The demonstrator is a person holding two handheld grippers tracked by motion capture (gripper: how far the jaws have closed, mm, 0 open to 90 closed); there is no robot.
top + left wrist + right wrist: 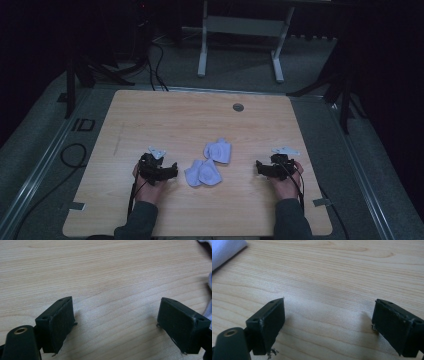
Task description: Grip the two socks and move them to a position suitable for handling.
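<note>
I held my left gripper (172, 170) low over the near left part of the wooden table (165, 115), its jaws spread wide with nothing but bare wood grain between them. The jaws pointed right, toward the middle of the table. My right gripper (259, 167) sat over the near right part, its jaws just as wide and empty, pointing left toward the same middle ground.

Between the two grippers lay two small white socks. The nearer sock (203, 173) rested just right of my left gripper, close to it but apart from it. It looked folded or bunched, so its long axis ran roughly left to right with a slight slant, the right end a little farther from me; I could not tell toe from cuff. The farther sock (218, 151) lay just beyond it and slightly to the right, its long axis also slanting, with the right end farther away. The two socks sat nearly touching at their closest corners; whether they actually met I could not tell.

In the left gripper view, a white edge of sock (209, 282) showed at the right border. In the right gripper view, a white corner of sock (224, 248) lay at the far left.
</note>
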